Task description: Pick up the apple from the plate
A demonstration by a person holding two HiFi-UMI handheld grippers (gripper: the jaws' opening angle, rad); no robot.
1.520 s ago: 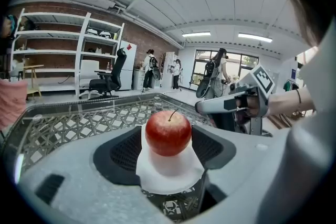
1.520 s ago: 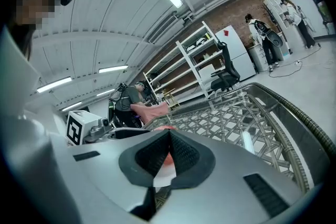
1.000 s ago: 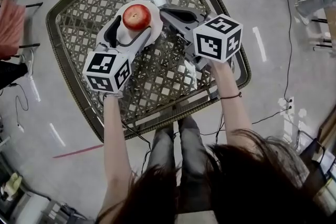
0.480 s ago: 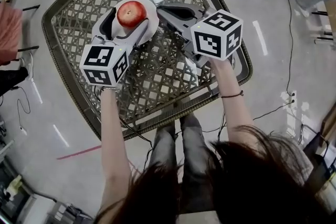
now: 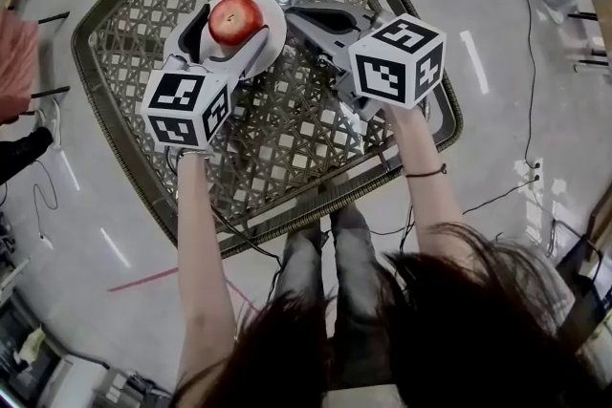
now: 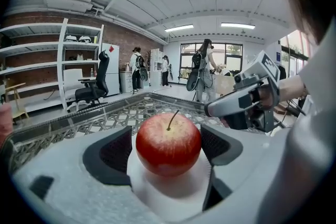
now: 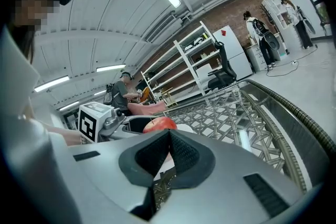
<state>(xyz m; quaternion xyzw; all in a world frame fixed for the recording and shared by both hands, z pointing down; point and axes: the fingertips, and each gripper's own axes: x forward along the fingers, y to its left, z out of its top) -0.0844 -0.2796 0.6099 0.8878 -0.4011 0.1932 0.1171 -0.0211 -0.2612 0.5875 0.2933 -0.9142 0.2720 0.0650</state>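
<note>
The left gripper [image 6: 167, 139] has its dark ribbed pads [image 6: 114, 153] set apart, one on each side of the apple [image 6: 168, 150]. A sliver of gap shows at the left pad. The right pad sits at the apple's skin, and whether it presses cannot be told. The apple is red with its stem up, and it rests on the white plate [image 5: 275, 12].

The right gripper [image 7: 167, 140] has its two pads pressed together in a point with nothing between them. In the head view its tip lies just beside the plate's right rim, aimed at the apple from the side.

The plate sits on the lattice-topped table [image 5: 287, 148], toward the far corner and near the dark woven rim. So there is little tabletop beyond it and to its left. The wide stretch of lattice between the plate and the person holds only the two gripper bodies. Bare floor [image 5: 115, 234] surrounds the table.

The left marker cube [image 5: 186, 105] and the right marker cube [image 5: 397, 62] show black-and-white square patterns only.

Both forearms reach forward over the near rim, roughly parallel. The left one runs straight toward the plate. The right gripper angles inward to the left, and a thin dark band [image 5: 421, 174] circles that wrist.
</note>
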